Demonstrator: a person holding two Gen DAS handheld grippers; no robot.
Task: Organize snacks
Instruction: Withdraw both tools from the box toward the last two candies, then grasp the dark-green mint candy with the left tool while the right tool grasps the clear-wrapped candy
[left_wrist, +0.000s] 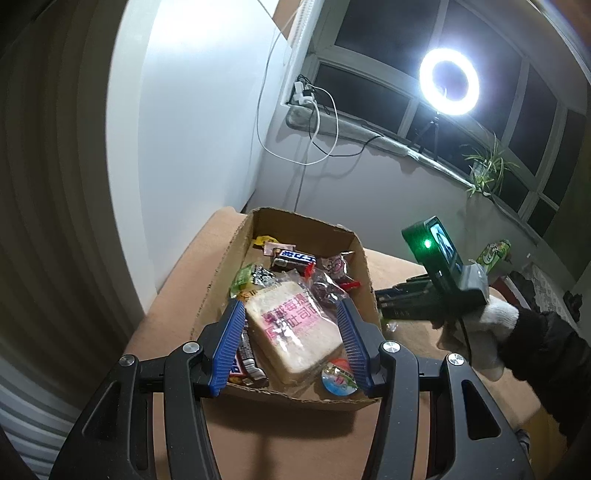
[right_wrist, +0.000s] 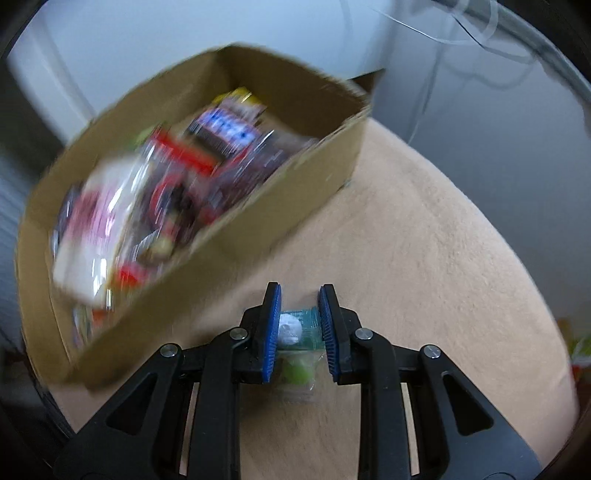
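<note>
Nearest item, right wrist view: your right gripper (right_wrist: 300, 325), blue-padded jaws clamped on a small green sweet packet (right_wrist: 298, 324), which lies on the tan cloth of the worktop (right_wrist: 424, 240) just outside the box wall.

Cardboard box (right_wrist: 236, 251): open-topped, standing on the worktop up and to the left of the right gripper; contents badly blurred in this view.

Your left gripper (left_wrist: 291, 343): jaws apart over the near half of the cardboard box (left_wrist: 364, 258), one pad on either side of the wrapped bread slice (left_wrist: 295, 332); whether the pads press on its wrapper, you cannot tell from this view.

Box contents, left wrist view:
- wrapped bread slice, pink label, lying flat, near centre
- dark chocolate bar (left_wrist: 293, 258) with blue-and-white lettering, toward the far end
- second bar (left_wrist: 245, 360) along the left wall, partly behind the left pad
- round-lidded jelly cup (left_wrist: 338, 376) at the near right corner
- clear bag with dark red contents (left_wrist: 327, 288), right of centre
- green-and-black packet (left_wrist: 251, 278), left of centre
- small yellow and pink wrappers (left_wrist: 267, 243) at the far end

Your gloved right hand (left_wrist: 480, 332) holds its gripper to the right of the box.

Background: ring light (left_wrist: 448, 81) on a tripod, potted plant (left_wrist: 484, 166) on the windowsill.
</note>
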